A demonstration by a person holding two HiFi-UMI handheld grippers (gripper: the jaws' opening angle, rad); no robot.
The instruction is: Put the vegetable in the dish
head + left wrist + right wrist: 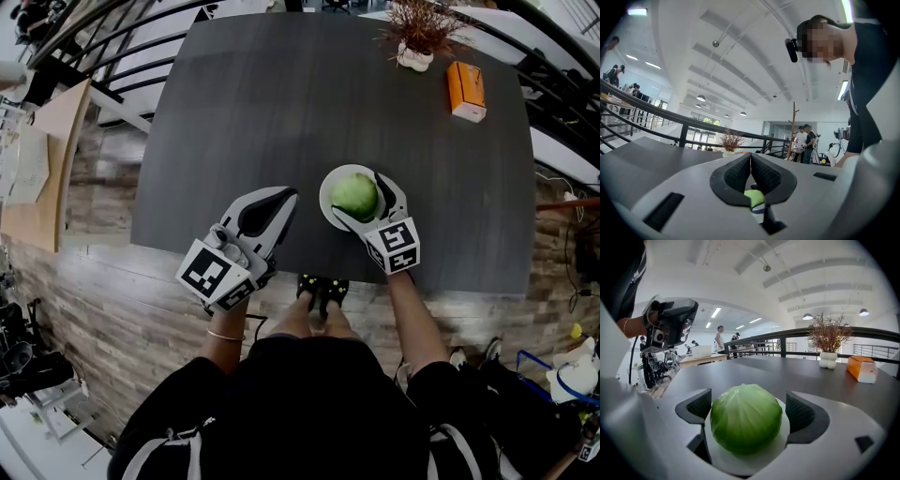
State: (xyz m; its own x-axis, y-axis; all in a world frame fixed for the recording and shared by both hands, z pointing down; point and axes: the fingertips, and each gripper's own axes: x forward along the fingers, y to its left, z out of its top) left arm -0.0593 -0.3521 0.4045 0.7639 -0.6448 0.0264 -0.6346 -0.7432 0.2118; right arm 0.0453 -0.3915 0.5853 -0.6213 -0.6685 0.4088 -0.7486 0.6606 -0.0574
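The cabbage (354, 195) (746, 418) is found resting on the white dish (327, 202) (740, 464), directly between the jaws of the right gripper (356, 194) (746, 411). These jaws are recorded as open: one pad is seen on each side of the cabbage, a strip of the dish is visible between the right-hand pad and the vegetable, and the left-hand pad stands just beside it; contact on that side cannot be confirmed. The dish is seen to extend beneath both jaws and is set on the dark table (281, 112) near its front edge. To the left of these jaws, well apart from the dish, the left gripper (285, 193) (750, 157) is held over the table's near edge; its jaws are noted as closed, pad against pad, with nothing held between them. Beyond the right jaws, toward the far side of the table, a dried plant in a white pot (415, 37) (828, 345) is observed, and an orange box (466, 91) (862, 369) is placed near it, further to the right. Both stand well apart from the dish.
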